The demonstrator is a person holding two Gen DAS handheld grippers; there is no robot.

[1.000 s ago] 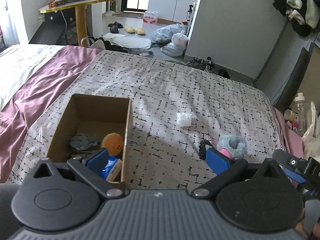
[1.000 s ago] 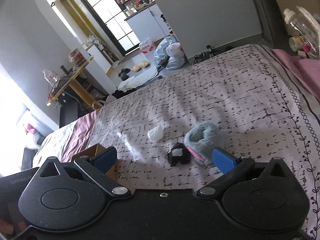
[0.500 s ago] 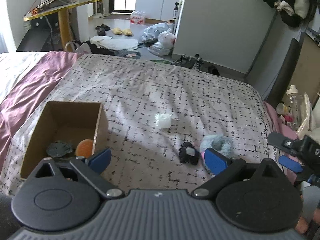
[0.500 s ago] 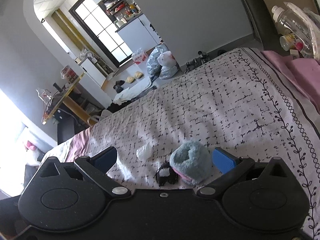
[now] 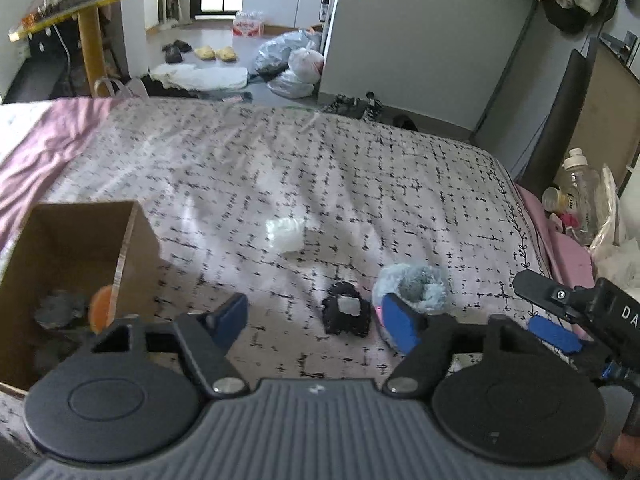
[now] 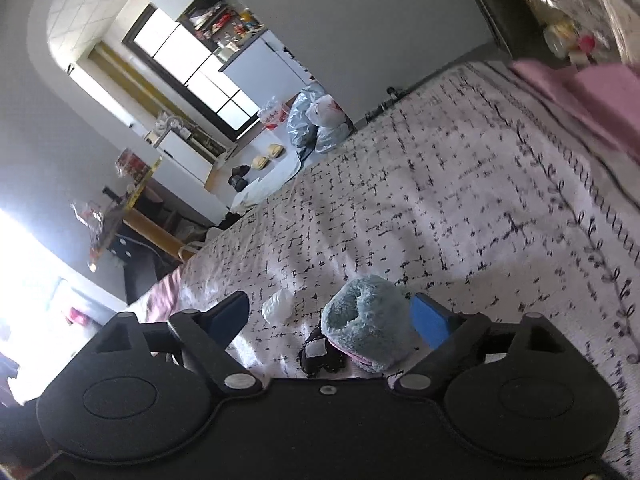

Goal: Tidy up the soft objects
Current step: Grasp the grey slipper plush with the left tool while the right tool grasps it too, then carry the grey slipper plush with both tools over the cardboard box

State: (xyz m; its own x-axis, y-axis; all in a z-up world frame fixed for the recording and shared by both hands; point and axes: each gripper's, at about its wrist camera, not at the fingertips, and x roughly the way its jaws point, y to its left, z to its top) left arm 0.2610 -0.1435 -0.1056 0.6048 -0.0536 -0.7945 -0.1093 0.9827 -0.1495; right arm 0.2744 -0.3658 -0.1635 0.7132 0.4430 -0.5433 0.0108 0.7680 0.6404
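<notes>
On the patterned bedspread lie a fluffy blue-grey soft toy (image 5: 416,286) (image 6: 366,318), a small black plush with a white patch (image 5: 346,314) (image 6: 320,354) and a white soft lump (image 5: 286,234) (image 6: 278,306). My left gripper (image 5: 316,320) hovers over the black plush, which shows between its closing jaws, untouched. My right gripper (image 6: 330,318) (image 5: 548,312) has its jaws closing around the blue-grey toy, and the pads do not press on it. At the left, a cardboard box (image 5: 132,248) holds an orange plush (image 5: 102,308) and a grey item (image 5: 60,312).
A pink blanket (image 5: 44,148) covers the bed's left side. Bottles and bags (image 5: 580,200) crowd the right beside the bed. Beyond the bed's far edge the floor holds plastic bags (image 5: 296,64), slippers and a yellow table (image 5: 88,4).
Both grippers have dropped closer to the toys and their jaws have narrowed. The left view has shifted right, away from the box. The blue-grey toy now sits between the right fingers.
</notes>
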